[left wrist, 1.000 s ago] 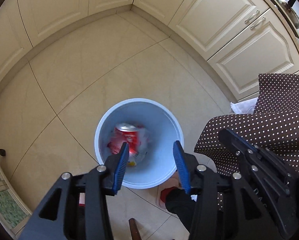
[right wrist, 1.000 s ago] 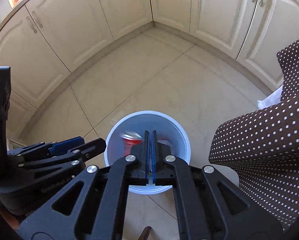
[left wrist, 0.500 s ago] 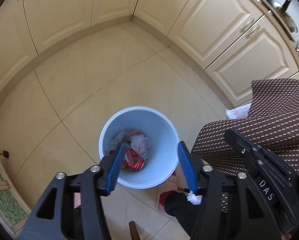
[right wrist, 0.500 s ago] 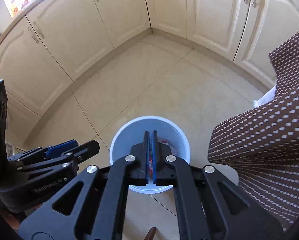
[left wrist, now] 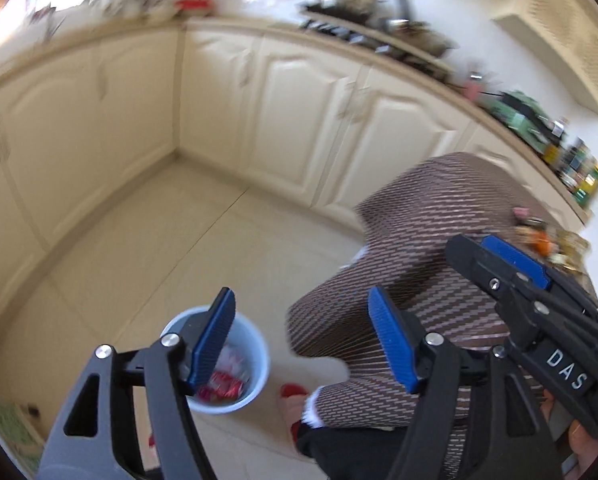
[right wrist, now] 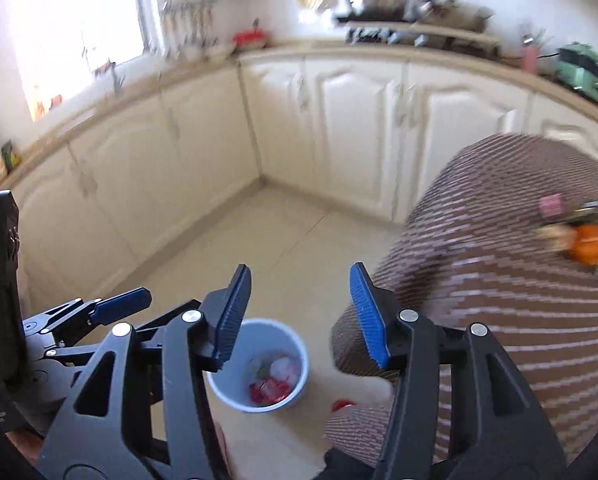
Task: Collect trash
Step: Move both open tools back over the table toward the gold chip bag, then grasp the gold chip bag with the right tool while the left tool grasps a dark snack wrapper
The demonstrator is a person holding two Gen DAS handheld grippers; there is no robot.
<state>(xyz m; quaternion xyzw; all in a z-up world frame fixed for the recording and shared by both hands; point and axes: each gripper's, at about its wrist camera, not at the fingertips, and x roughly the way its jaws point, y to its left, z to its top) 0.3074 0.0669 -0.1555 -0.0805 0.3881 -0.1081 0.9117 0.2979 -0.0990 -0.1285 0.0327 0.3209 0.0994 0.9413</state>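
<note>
- A cream-cabinet kitchen, blurred; we look down at a tiled floor.
- The pale blue bin (right wrist: 259,364) sits at 6 o'clock, holding a crushed red can (right wrist: 269,392).
- Left gripper (left wrist: 303,340) and right gripper (right wrist: 299,314): fingers have just been opening, nothing between them.
- At 3 o'clock, trash (right wrist: 579,236) waits on the dotted-cloth surface (right wrist: 499,300); we judge it light and crushable, best pinched across its middle.

From my left gripper (left wrist: 303,340), the camera looks down from well above the bin (left wrist: 255,344). My right gripper (right wrist: 299,312) camera, just beside it, faces the same way. Both views share the bin, the cabinets (right wrist: 355,120) behind it, and the dotted cloth (left wrist: 419,240) beside it.
</note>
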